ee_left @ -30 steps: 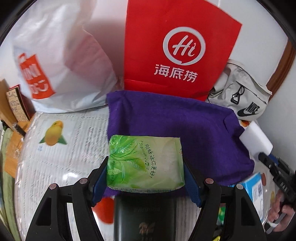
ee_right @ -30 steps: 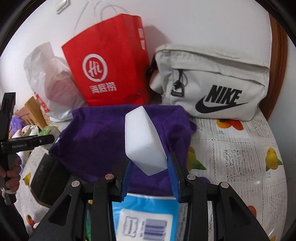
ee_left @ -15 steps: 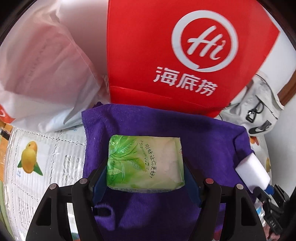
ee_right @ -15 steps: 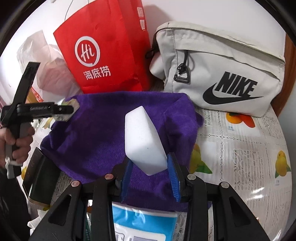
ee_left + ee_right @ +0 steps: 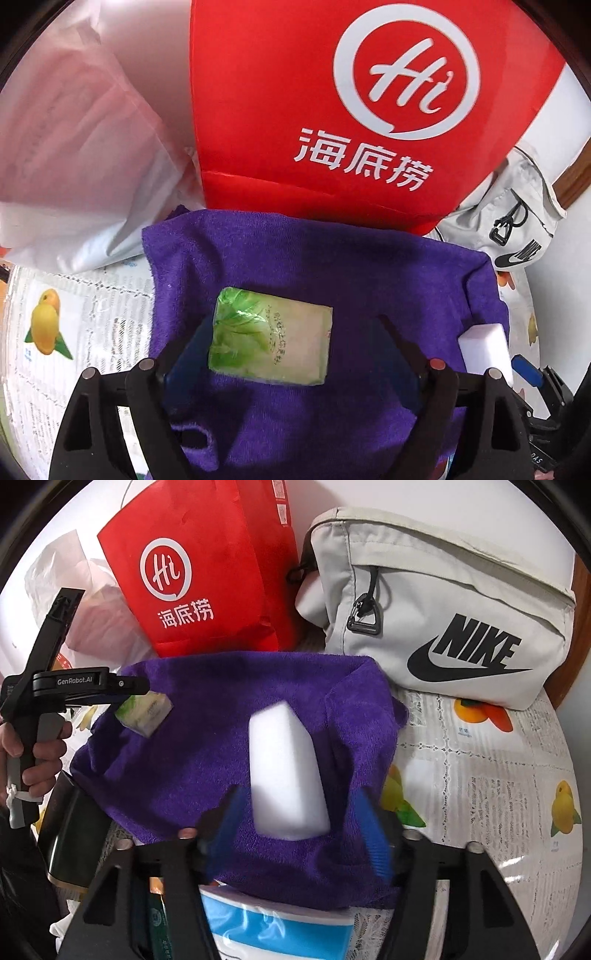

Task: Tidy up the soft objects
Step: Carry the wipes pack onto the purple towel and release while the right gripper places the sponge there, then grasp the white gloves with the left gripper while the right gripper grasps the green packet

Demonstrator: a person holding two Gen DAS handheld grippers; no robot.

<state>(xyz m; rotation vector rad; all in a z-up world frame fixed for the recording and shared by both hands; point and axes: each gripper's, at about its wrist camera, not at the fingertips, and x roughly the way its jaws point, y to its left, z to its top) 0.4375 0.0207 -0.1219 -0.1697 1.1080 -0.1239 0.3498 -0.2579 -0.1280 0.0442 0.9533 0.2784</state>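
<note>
A lemon-print tablecloth [image 5: 480, 794] covers the table where I work, crowded at the back by a red Haidilao paper bag [image 5: 332, 103], a grey Nike pouch [image 5: 443, 609] to its right and a white plastic bag [image 5: 74, 147] to its left. In front of them lies a purple towel [image 5: 332, 266], spread flat, with a blue-and-white tissue pack [image 5: 277, 934] at its near edge and a dark tin [image 5: 74, 834] just off its left side.

My left gripper [image 5: 291, 343] hangs over the towel with its jaws opening; the green tea-leaf tissue packet [image 5: 271, 339] sits between them, its left edge near the left pad and clear space at the right pad, so I no longer grip it. My left hand [image 5: 33, 753] wraps the handle.

My right gripper [image 5: 299, 823] is likewise opening its jaws. The white sponge block [image 5: 288, 775] stands between the blue pads over the towel's right part, with a gap on both sides, blurred. Whether either item already rests on the towel I cannot tell.
</note>
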